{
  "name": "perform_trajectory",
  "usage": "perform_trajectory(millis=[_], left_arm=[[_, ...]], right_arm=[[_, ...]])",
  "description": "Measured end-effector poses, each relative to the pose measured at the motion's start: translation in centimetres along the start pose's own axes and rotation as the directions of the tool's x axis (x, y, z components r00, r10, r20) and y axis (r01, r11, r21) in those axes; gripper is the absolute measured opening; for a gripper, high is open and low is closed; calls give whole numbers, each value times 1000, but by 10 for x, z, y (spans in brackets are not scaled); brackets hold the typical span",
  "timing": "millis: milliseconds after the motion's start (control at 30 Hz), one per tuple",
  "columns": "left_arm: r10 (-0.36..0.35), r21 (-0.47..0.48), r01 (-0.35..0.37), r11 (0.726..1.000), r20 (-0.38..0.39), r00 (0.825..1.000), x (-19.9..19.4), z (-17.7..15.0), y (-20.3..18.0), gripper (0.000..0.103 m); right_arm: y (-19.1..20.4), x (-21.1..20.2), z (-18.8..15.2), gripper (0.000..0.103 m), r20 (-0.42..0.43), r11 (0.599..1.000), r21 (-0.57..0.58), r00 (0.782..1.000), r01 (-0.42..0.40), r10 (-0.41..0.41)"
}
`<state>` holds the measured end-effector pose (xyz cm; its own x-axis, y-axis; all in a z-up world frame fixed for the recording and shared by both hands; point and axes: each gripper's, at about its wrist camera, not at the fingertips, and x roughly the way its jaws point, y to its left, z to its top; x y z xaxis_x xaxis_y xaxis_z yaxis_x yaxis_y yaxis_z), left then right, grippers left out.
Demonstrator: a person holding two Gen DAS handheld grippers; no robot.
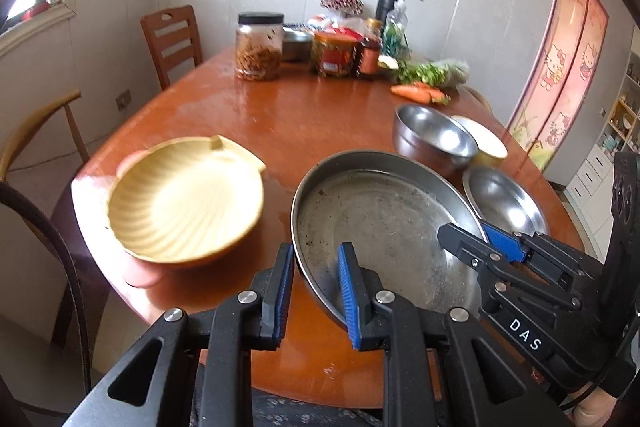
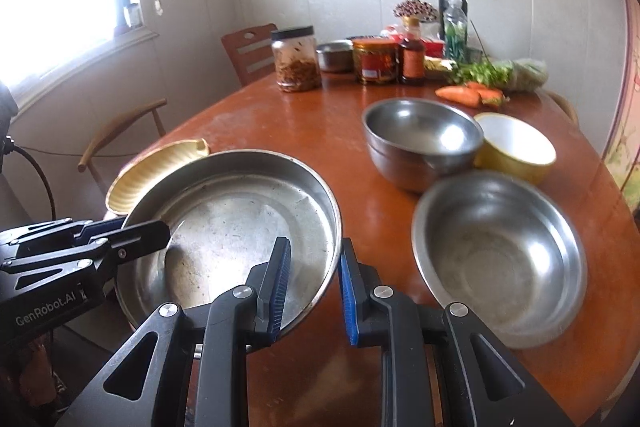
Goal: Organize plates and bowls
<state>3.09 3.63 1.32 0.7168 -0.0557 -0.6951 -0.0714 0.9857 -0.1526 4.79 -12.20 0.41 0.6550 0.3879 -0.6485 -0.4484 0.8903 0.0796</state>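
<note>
Glossy brown wood runs under everything on this round table (image 2: 304, 115), and it looks slick, so treat what sits on it as ready to slide; nearest you, your left gripper (image 1: 316, 291) is clenched on the near left rim of the big steel pan (image 1: 380, 223), and your right gripper (image 2: 310, 291) is clamped on the same pan's right rim, so the pan hangs between two thin edge grips and appears tilted off the table; if one hand rises faster than the other, the rim could twist out of the pads and the pan would drop; just beside the pan on the left, the yellow scalloped dish (image 1: 184, 199) looks raised on somebody's fingertips, partly blurred, and a swing of the pan that way could knock it; on the right, the shallow steel bowl (image 2: 500, 259) sits near the pan's edge, so a sideways move could clip it and send it towards the table's edge; beyond it the deep steel bowl (image 2: 420, 143) and the small yellow bowl (image 2: 516, 147) stand touching or nearly so; farthest off, jars (image 2: 296, 59), bottles and carrots (image 2: 468, 93) crowd the back, leaving little room to set anything there.
</note>
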Motion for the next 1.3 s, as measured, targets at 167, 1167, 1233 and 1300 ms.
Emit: perform_trajectory(millis=[167,1167,1233,1300], left_arm=[[16,-16,-16,1000,28,999,-8,9,14,23],[149,-110,-140,984,76,986,-10,54,134,23],[150,-113,-141,984,68,986,-5,54,138,23],[147,-114,-140,984,56,988,2,52,143,23]], right_arm=[[15,0,16,24,22,1000,-26,1000,-11,11],[129,65,92,24,33,976,-204,996,-74,82],[132,72,92,24,23,976,-206,996,-75,81],[133,81,91,24,7,974,-211,997,-78,81]])
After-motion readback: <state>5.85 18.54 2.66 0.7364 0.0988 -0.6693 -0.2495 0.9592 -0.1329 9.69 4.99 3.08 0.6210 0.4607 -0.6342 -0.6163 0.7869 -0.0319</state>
